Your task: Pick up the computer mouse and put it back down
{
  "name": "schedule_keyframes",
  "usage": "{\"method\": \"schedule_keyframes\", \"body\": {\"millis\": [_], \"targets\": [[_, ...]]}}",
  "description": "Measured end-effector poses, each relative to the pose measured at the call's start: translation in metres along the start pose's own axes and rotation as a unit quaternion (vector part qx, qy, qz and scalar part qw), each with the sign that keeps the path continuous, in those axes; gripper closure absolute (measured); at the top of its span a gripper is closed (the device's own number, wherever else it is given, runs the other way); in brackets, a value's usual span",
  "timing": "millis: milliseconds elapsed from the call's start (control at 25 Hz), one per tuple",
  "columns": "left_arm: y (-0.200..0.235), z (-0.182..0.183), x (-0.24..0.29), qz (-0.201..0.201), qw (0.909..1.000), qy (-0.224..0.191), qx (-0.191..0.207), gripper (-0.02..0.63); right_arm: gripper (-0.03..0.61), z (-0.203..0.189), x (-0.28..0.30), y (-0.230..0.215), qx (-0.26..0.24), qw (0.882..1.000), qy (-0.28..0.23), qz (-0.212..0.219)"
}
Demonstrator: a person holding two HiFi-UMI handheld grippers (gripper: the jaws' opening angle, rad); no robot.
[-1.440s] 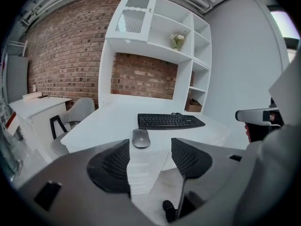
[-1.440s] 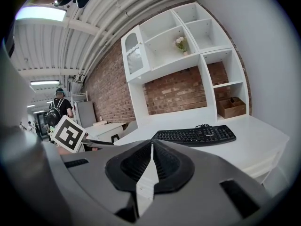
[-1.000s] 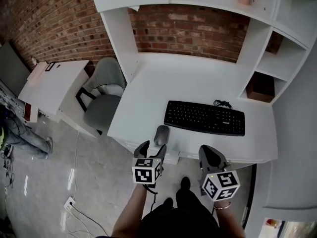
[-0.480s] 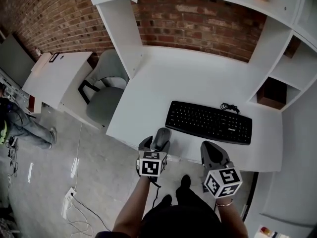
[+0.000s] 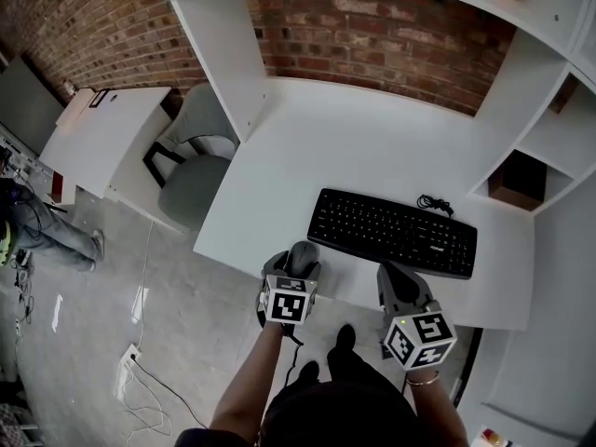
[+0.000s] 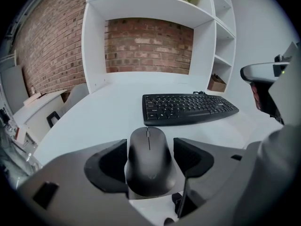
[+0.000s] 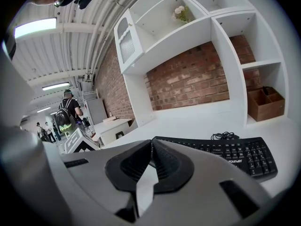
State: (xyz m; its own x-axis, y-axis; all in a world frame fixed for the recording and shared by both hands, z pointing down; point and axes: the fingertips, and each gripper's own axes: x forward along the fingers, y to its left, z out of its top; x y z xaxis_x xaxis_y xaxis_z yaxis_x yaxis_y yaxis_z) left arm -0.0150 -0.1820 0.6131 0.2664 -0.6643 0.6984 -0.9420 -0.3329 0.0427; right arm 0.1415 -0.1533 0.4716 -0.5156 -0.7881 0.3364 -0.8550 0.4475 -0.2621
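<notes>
Mouse (image 6: 149, 161): black, lying flat at the near left edge of the white counter (image 6: 94, 121), just left of the keyboard (image 6: 188, 108). Left tongs (image 6: 150, 147) have just been opening and straddle it wide, pads clear of its sides. Right tongs (image 7: 151, 147) are closed, empty. Expect a light, rigid, smooth shell. Grip both flanks at mid-body, squarely, to prevent slipping.

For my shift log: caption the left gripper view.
Left gripper, jaws just opening, straddles the black computer mouse on the white desk; black keyboard beyond.
</notes>
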Motion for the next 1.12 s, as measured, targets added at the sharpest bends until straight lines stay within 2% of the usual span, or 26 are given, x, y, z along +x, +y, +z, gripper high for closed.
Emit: {"method": "schedule_keyframes", "body": {"millis": [240,440,760,1120], "targets": [[0.001,-0.009,0.008,0.008,0.9996,0.025,-0.010,0.322,0.574,-0.001,0.004,-0.011,0.003,1.000,0.005,-0.002],[0.002,-0.004,0.012,0.006,0.9998,0.013,-0.010,0.322,0.574,0.001,0.008,-0.015,0.005,1.000,0.006,-0.003],[0.007,-0.007,0.000,0.011,0.9994,0.027,-0.018,0.322,0.574,0.007,0.011,-0.013,0.001,1.000,0.004,0.009],[0.032,0.020,-0.034,0.067,0.9970,-0.009,-0.037,0.322,0.574,0.013,0.019,-0.007,-0.004,0.999,-0.003,0.043]]}}
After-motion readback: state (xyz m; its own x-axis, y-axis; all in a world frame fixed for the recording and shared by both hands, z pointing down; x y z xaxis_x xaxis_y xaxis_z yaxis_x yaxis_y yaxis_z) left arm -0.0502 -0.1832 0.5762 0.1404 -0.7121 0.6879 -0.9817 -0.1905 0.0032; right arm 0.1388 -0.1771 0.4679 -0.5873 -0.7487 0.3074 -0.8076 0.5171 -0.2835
